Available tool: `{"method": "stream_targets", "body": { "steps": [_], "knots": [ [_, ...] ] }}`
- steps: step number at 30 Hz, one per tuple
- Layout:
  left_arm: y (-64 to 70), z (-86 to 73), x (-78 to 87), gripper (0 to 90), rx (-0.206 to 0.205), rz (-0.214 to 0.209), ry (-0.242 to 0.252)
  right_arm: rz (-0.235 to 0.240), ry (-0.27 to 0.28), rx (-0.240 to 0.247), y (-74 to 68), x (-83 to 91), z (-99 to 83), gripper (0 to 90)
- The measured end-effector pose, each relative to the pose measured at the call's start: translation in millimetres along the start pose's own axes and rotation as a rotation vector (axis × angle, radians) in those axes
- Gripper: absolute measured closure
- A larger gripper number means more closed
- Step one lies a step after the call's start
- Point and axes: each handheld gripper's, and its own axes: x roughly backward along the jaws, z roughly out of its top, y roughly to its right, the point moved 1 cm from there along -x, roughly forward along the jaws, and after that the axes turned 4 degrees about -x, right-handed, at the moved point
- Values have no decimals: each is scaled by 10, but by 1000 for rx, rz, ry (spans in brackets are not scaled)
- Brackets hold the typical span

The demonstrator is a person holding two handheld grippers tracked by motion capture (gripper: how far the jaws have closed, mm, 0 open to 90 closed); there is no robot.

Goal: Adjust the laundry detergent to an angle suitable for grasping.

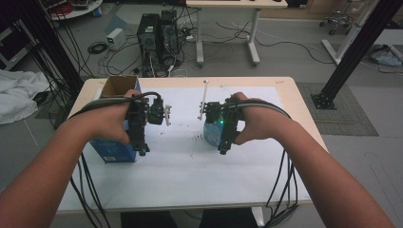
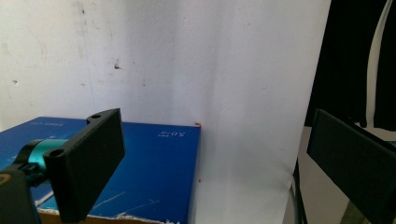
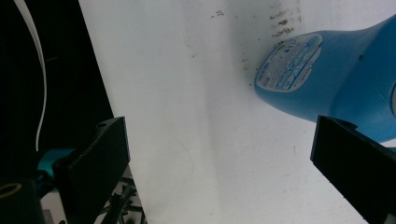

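A blue box (image 1: 114, 153) with an open cardboard top stands on the white sheet (image 1: 180, 166) at the table's left. My left gripper (image 1: 141, 148) is held beside and over it. In the left gripper view the box (image 2: 154, 172) lies under the left jaw, and the gripper (image 2: 212, 140) is open with nothing between the jaws. A light blue bottle (image 1: 211, 134) sits near the middle, under my right gripper (image 1: 223, 149). In the right gripper view the bottle (image 3: 327, 84), label showing, lies at the upper right, outside the wide open gripper (image 3: 219, 140).
A thin white stick (image 1: 205, 99) stands on the sheet behind the bottle. Small dark specks (image 1: 197, 138) mark the sheet. Cables trail off the front edge. Computer towers (image 1: 157, 35), a desk and black frame posts stand on the floor beyond the table.
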Motion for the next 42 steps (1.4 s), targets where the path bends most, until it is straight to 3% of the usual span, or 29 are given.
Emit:
{"method": "stream_targets", "body": {
  "steps": [11,17,27,42],
  "knots": [
    [-11,55,-36,42,7,6,5,-6,1,-17,15,5,-71,37],
    [11,74,-28,42,11,13,3,-9,5,-7,-46,8,-90,37],
    [-30,15,-24,42,31,17,-1,0,21,-5,-22,-10,-71,37],
    [-61,-29,-10,42,29,25,7,0,11,-5,-21,-25,-12,36]
  ]
}}
